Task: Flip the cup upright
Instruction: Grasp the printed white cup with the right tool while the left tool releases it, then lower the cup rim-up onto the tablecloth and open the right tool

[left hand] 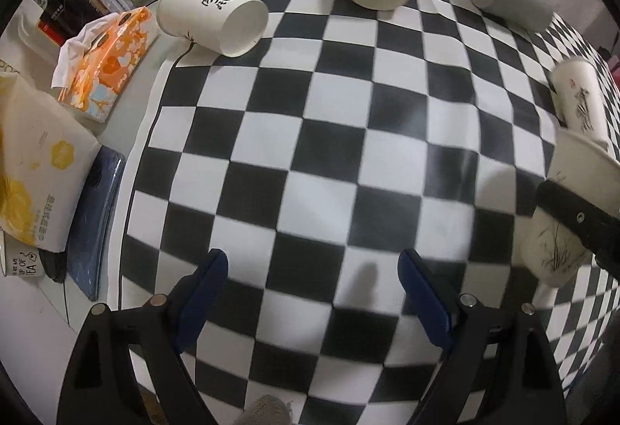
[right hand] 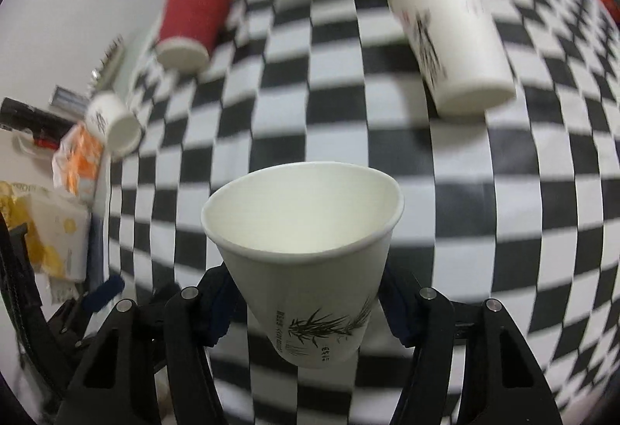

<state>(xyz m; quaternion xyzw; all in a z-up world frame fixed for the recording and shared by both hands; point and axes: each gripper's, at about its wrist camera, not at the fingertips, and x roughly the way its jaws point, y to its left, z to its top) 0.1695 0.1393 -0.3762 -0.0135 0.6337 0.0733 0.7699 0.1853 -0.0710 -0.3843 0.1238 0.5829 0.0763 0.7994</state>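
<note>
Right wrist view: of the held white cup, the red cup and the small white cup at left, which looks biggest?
1. White paper cup with bamboo print, held nearest the camera, so nearness inflates it.
2. Red ribbed paper cup.
3. Small-looking white paper cup, lying farther off.

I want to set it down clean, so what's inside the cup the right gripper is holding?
The held cup looks empty: its white inner wall shows bare down from the rim. The very bottom is hidden by the near wall, so that part cannot be checked.
</note>
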